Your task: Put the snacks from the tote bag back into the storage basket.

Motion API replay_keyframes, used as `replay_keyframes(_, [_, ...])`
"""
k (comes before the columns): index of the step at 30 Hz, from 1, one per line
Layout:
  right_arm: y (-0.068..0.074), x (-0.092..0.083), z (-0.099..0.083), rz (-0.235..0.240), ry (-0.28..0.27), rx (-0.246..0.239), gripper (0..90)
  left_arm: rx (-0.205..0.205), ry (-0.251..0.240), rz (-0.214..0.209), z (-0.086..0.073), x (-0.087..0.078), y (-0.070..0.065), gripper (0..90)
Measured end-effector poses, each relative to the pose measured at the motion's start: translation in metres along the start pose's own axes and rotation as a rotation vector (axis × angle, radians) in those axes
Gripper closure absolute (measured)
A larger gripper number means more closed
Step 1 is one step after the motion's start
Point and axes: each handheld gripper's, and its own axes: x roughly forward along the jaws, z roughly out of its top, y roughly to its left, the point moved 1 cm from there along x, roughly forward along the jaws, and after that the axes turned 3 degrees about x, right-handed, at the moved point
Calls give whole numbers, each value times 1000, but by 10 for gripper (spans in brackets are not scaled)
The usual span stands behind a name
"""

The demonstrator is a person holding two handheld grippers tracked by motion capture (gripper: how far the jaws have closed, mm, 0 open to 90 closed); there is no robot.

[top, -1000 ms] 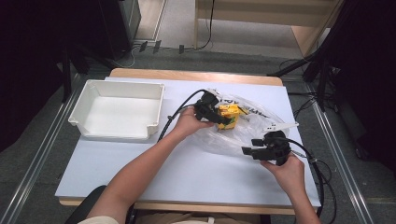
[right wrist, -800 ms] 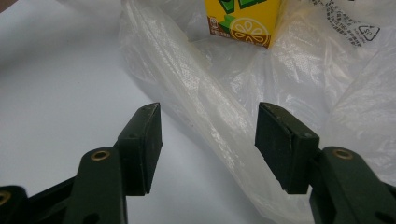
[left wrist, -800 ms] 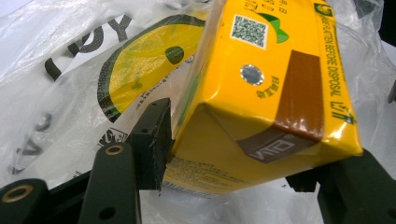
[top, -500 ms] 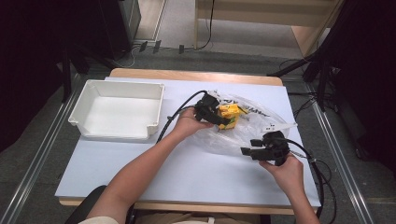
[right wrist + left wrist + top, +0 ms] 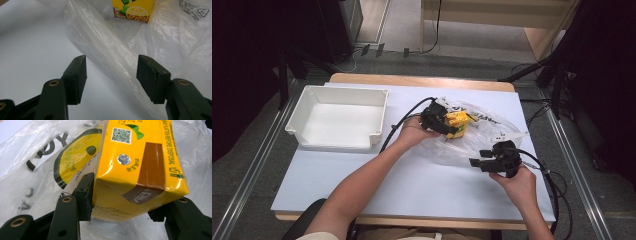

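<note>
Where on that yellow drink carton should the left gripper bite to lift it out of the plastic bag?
Grip the yellow drink carton across its two flat side faces near the end facing the left gripper, coming in from the bag's open side. Its jaws have just been closing and already straddle that end. Flat parallel faces probably hold best; keep the plastic bag film off the pads.

left claw [image 5: 451, 126] closing, right claw [image 5: 477, 161] agape

The yellow carton [image 5: 140, 167] is cut off by the top edge in both gripper views, its small print is too blurred to read, and the plastic bag [image 5: 32, 170] hides its far side.
</note>
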Motion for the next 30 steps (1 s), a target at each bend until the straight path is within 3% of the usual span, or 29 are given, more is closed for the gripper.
replay_keyframes(10, [1, 1, -1, -4, 8, -7, 432, 19, -1, 25, 1, -1, -3, 515])
replay_keyframes(18, [1, 1, -1, -4, 7, -9, 434, -28, -1, 19, 2, -5, 0, 526])
replay_keyframes(26, [0, 0, -1, -4, 0, -9, 434, -11, -28, 21, 12, -18, -4, 526])
replay_keyframes(30, [1, -1, -1, 3, -4, -18, 435, -34, -39, 11, 18, -28, -3, 526])
